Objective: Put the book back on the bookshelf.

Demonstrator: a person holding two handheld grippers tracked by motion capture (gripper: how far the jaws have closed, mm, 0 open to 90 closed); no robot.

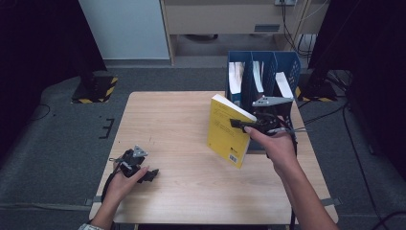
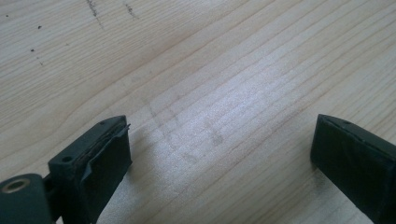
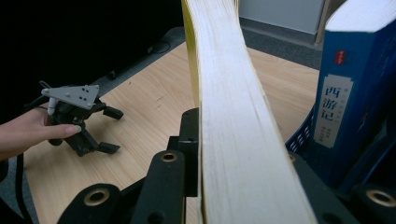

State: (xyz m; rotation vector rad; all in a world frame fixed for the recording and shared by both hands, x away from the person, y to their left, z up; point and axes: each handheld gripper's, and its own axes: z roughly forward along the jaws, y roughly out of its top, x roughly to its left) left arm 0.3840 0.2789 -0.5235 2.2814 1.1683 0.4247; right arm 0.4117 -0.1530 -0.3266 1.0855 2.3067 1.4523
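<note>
A file rack [image 1: 286, 62] with books [image 1: 235, 76] in its slots stands at the worktop's [image 1: 182, 124] far right; another book [image 1: 229, 130], probably lifted, is before it.

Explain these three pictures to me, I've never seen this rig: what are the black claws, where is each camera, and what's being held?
There is no robot here: a person holds a two-jaw hand-held gripper in each hand. The high view looks down on a wooden table. The other two cameras ride on the grippers and look along their jaws.

The right hand-held gripper is clamped on a yellow book, holding it upright above the table beside a blue file rack with books in it. Its own view shows the book's page edge between the jaws.

The left hand-held gripper rests low at the table's near left, jaws open, holding nothing.
</note>
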